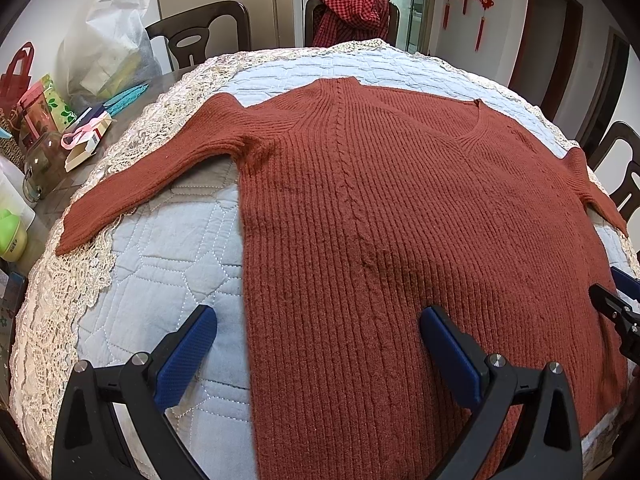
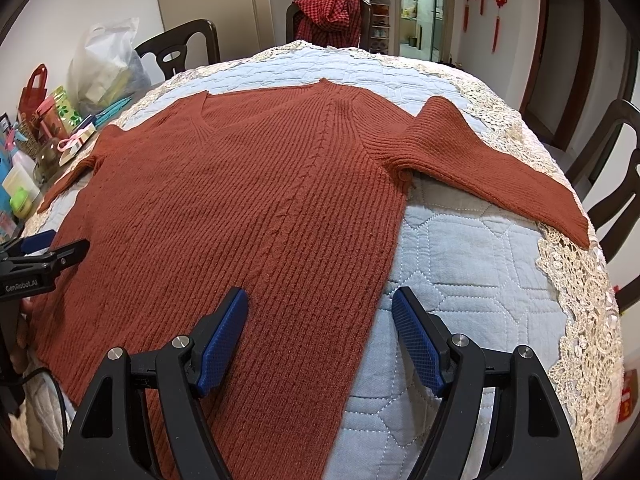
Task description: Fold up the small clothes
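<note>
Across the quilt (image 1: 168,248), sweater (image 1: 400,208) lies flat (sleeves spread) for folding; left gripper (image 1: 318,344) and right gripper (image 2: 320,332) straddle its side edges, released.

The sweater (image 1: 380,208) is a thick rust-red knit, ribbed in long vertical rows with a thin cable twist, its face matt and slightly fuzzy. Under it lies a pale blue quilted cloth (image 1: 168,264), soft and matt, stitched in angular patterns, with a border of cream lace (image 2: 580,320), open-worked and rough-looking. The left gripper (image 1: 318,330) and the right gripper (image 2: 320,314) have matt black plastic frames with bright, smooth metal screw heads, and the jaws carry blue pads with a fine cross-hatched texture. The chairs (image 1: 200,30) are dark, glossy wood. A white plastic bag (image 1: 108,40) looks thin and crinkled.
</note>
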Action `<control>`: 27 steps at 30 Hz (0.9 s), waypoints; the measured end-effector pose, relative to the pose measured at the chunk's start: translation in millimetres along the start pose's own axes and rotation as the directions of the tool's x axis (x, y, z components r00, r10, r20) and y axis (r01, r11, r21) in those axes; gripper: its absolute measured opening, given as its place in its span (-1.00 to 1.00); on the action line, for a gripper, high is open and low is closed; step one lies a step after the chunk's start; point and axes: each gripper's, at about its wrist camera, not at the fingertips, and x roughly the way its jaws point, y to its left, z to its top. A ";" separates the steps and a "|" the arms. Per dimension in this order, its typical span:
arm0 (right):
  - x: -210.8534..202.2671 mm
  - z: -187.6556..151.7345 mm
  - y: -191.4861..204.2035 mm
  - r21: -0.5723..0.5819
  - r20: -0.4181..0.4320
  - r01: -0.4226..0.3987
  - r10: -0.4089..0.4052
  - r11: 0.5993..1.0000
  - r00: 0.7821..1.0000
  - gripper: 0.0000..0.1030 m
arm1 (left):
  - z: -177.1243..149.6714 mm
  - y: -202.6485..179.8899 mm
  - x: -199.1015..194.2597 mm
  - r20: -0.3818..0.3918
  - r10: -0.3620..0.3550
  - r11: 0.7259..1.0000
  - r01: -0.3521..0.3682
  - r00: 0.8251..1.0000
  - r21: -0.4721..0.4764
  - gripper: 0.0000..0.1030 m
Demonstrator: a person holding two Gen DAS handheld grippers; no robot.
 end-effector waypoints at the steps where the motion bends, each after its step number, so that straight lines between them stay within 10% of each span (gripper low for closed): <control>1: -0.1 -0.2 0.1 0.001 0.001 0.000 0.000 1.000 1.000 0.45 | -0.2 -0.3 -0.4 0.001 0.000 1.000 0.000 1.000 0.000 1.00; 27: -5.2 17.7 21.6 -0.039 -0.003 -0.055 0.055 0.998 0.998 0.45 | 9.1 16.9 -7.0 0.029 -0.012 0.999 0.013 1.000 -0.035 0.98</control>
